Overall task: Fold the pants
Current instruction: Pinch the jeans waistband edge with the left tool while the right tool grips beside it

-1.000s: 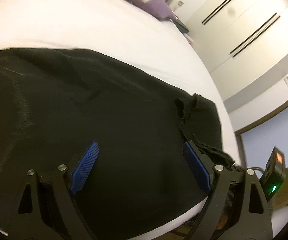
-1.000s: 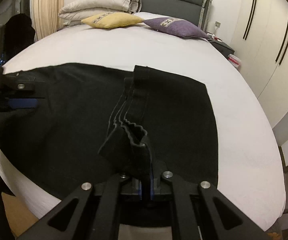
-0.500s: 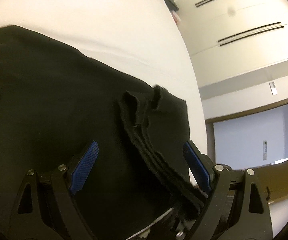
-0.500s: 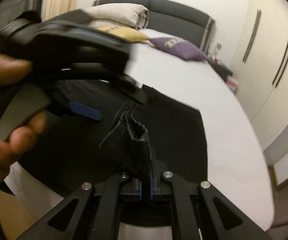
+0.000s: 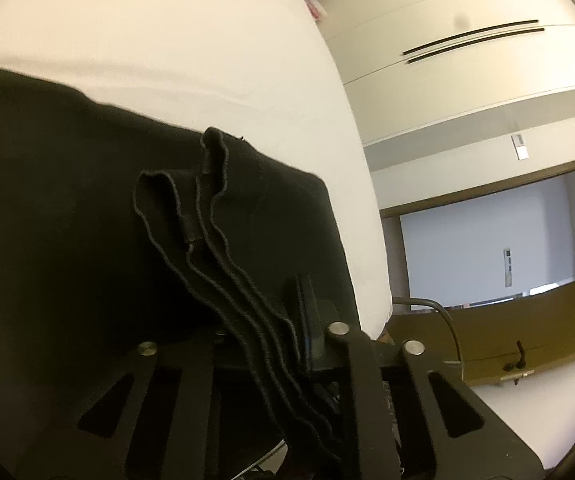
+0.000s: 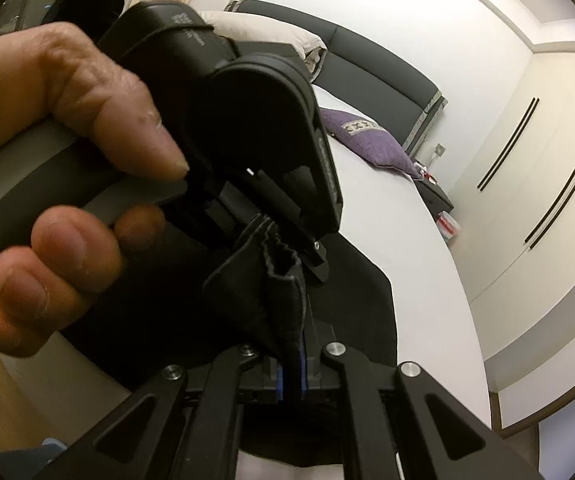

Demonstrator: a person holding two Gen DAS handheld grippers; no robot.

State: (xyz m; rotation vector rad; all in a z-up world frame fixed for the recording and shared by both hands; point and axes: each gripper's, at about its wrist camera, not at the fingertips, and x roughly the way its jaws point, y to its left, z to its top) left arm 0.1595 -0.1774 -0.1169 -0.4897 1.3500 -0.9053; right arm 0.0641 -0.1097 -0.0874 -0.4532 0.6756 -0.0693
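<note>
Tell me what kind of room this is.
Most likely a bedroom. A bed with a white sheet and dark padded headboard carries a purple cushion, and tall white wardrobe doors line the wall. Black pants lie on the sheet.

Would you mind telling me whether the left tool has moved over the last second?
Yes. In the right wrist view the left tool has come from the far left edge across toward the purple pillow side, and now grips the pants hem beside the right tool.
</note>
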